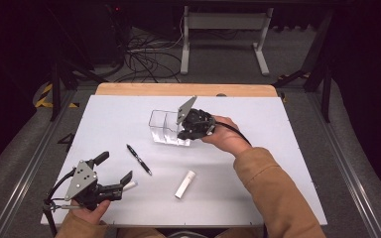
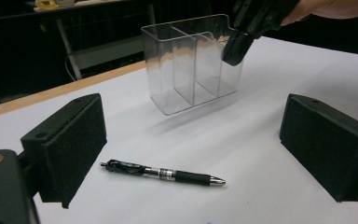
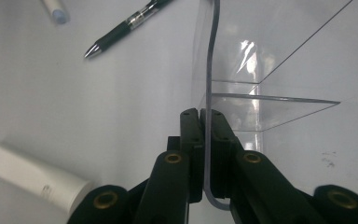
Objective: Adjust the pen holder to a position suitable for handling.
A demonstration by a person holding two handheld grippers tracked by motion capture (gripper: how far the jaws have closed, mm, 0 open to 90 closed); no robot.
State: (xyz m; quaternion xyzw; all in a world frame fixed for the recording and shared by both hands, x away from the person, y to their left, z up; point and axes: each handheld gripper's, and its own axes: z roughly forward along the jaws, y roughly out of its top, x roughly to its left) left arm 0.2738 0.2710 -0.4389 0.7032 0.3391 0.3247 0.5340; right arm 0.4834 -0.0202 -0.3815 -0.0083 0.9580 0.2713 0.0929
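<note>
A clear plastic organizer [image 1: 166, 128] with several compartments sits mid-table and seems slightly raised, with a shadow under it [image 2: 191, 70]. My right gripper [image 1: 184, 133] is shut on its right-hand wall. In the right gripper view the thin clear wall [image 3: 208, 70] runs straight between the closed jaws of that gripper [image 3: 207, 121]. Seen from the left gripper view, the right gripper [image 2: 235, 51] pinches the organizer's top edge. My left gripper [image 1: 114, 167] rests at the front left, open, with nothing between its pads [image 2: 70, 149]. A black pen [image 1: 139, 159] lies ahead of it.
A white tube [image 1: 185, 184] lies near the front centre of the white table [image 1: 278, 148]. A smaller white marker [image 1: 130, 185] lies just beside the left gripper. A wooden strip [image 1: 178, 89] borders the far edge, with cables and a stand on the floor beyond.
</note>
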